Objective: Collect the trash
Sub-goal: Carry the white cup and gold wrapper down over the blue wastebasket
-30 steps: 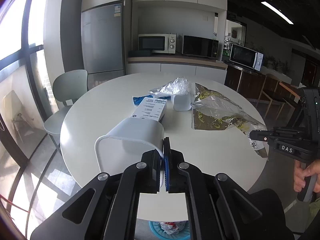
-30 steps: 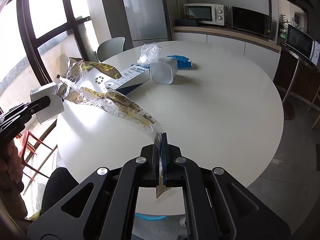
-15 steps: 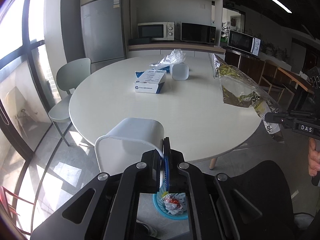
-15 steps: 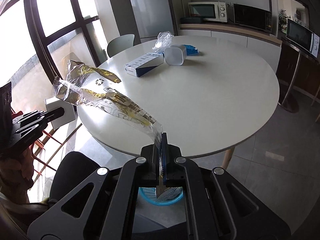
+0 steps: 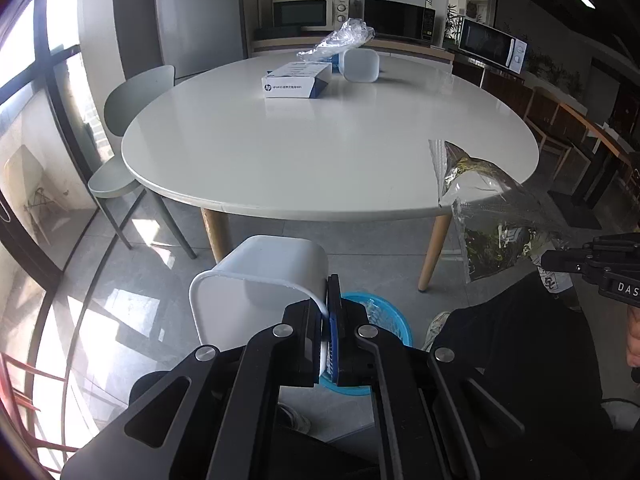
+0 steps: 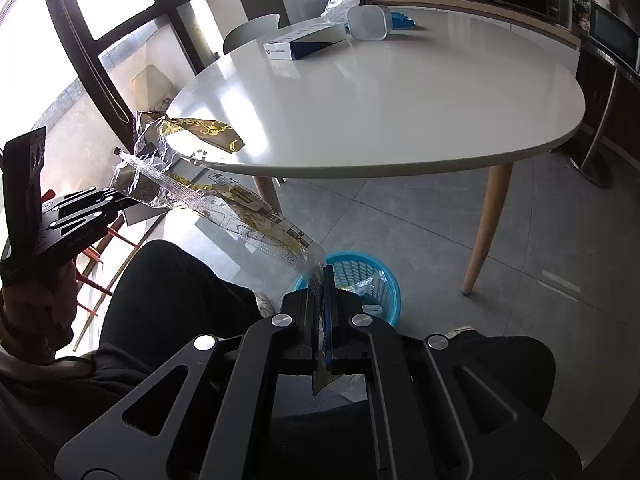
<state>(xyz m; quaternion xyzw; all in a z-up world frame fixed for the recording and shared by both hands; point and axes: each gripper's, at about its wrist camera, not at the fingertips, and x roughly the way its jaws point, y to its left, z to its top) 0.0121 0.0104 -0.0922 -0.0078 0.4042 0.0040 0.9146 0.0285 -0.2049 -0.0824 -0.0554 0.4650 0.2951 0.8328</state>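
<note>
Two trash items now off the table (image 5: 280, 152) since a second ago: our left gripper (image 5: 327, 320) clamps the white tub (image 5: 256, 296), our right gripper (image 6: 323, 304) clamps the crinkled wrapper (image 6: 224, 200), both above the blue basket (image 6: 384, 280), ready for dropping.

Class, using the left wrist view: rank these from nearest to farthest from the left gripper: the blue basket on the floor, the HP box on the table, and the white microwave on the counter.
1. Blue basket: on the floor just beyond the left gripper, partly hidden by it.
2. HP box: far side of the table.
3. White microwave: on the back counter, behind the table.
</note>
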